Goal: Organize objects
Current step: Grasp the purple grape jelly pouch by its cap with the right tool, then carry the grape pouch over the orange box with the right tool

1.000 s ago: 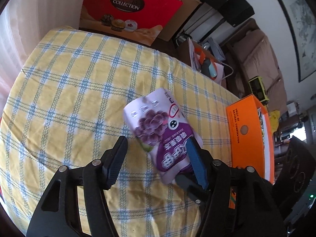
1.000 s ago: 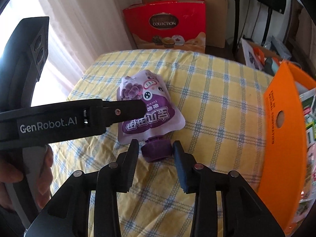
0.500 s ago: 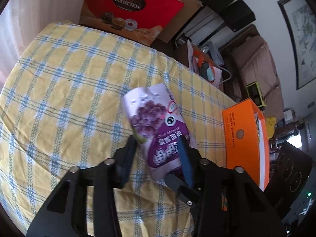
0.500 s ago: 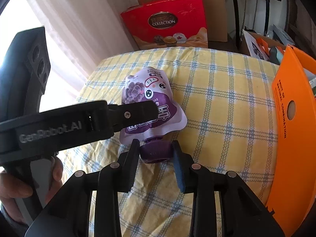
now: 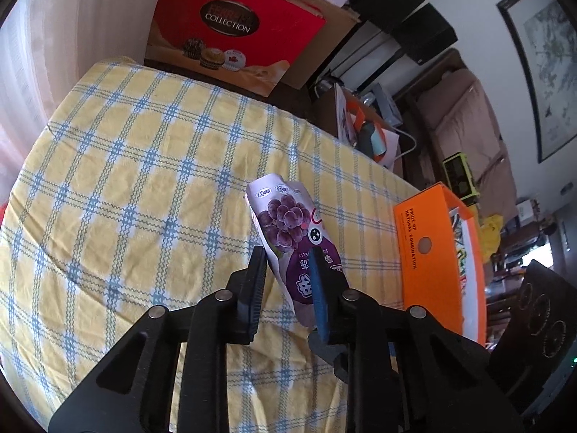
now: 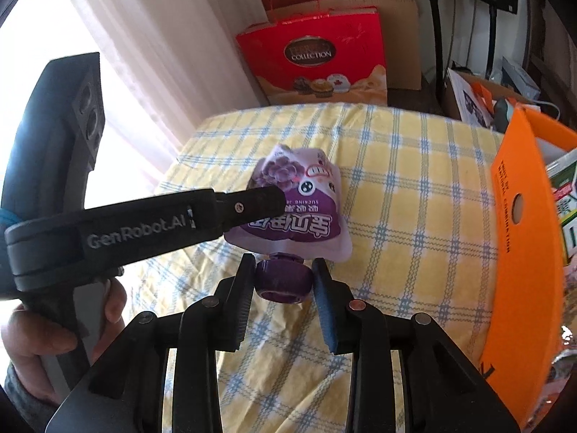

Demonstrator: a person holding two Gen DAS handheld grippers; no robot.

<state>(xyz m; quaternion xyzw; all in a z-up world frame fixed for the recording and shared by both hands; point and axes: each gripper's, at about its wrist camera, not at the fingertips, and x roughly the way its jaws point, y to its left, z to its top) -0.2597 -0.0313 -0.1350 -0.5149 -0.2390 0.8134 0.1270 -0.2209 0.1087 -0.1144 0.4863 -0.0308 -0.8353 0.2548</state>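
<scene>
A purple grape jelly pouch (image 5: pixel 288 231) is held above the yellow checked tablecloth (image 5: pixel 144 180). My left gripper (image 5: pixel 286 270) is shut on the pouch's side edge. In the right wrist view the pouch (image 6: pixel 299 202) hangs with its purple cap (image 6: pixel 283 279) toward me. My right gripper (image 6: pixel 283 278) is shut on that cap. The left gripper's finger (image 6: pixel 249 204) comes in from the left and covers part of the pouch. An orange box (image 5: pixel 436 263) stands open at the table's right edge; it also shows in the right wrist view (image 6: pixel 523 252).
A red chocolate gift box (image 5: pixel 234 32) leans against cardboard boxes behind the table. White curtains (image 6: pixel 151 72) hang on the left. Cluttered boxes (image 5: pixel 368 133) and a sofa (image 5: pixel 465 122) lie past the far right edge. The orange box holds several packets (image 6: pixel 566 209).
My left gripper has closed on the pouch's side and my right gripper has closed on its cap. The pouch has been lifted off the cloth and tilted upright.
</scene>
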